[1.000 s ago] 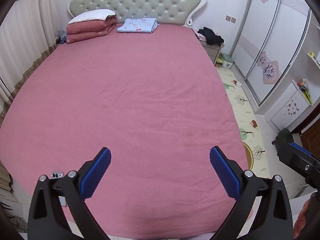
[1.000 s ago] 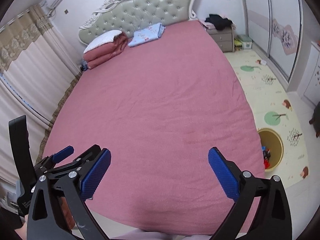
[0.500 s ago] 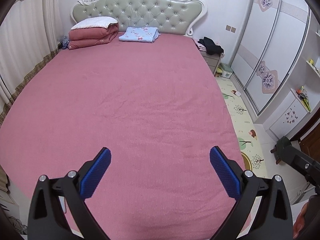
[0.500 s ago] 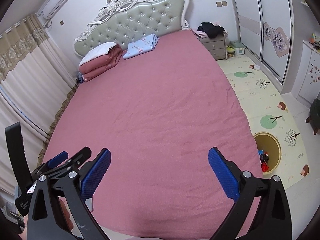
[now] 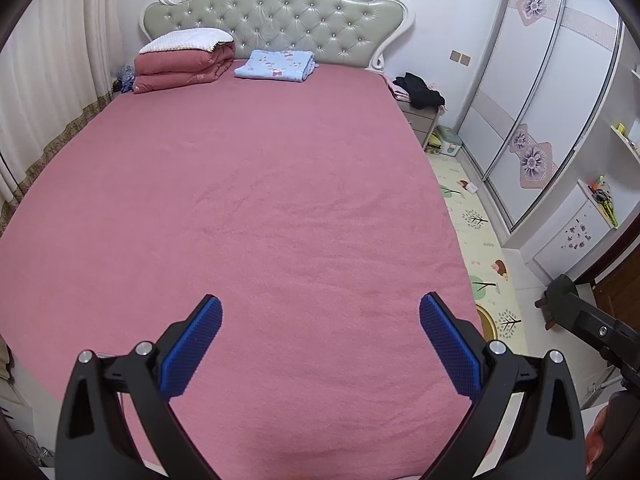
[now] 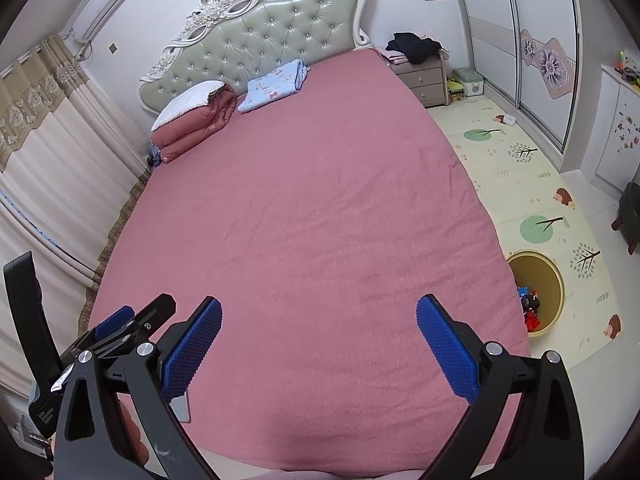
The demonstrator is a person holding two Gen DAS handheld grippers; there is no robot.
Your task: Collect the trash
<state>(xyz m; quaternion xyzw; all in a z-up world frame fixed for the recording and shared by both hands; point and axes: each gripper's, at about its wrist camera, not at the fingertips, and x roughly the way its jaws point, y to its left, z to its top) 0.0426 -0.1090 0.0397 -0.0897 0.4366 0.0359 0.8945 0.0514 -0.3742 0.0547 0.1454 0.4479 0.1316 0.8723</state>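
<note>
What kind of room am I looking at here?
A home bedroom, most likely: a large bed under a pink cover with a tufted headboard, folded bedding at its head, and a sliding-door wardrobe beside it.

One bed [image 5: 248, 208], two folded blankets [image 5: 184, 60], one bin [image 6: 538, 292].
</note>
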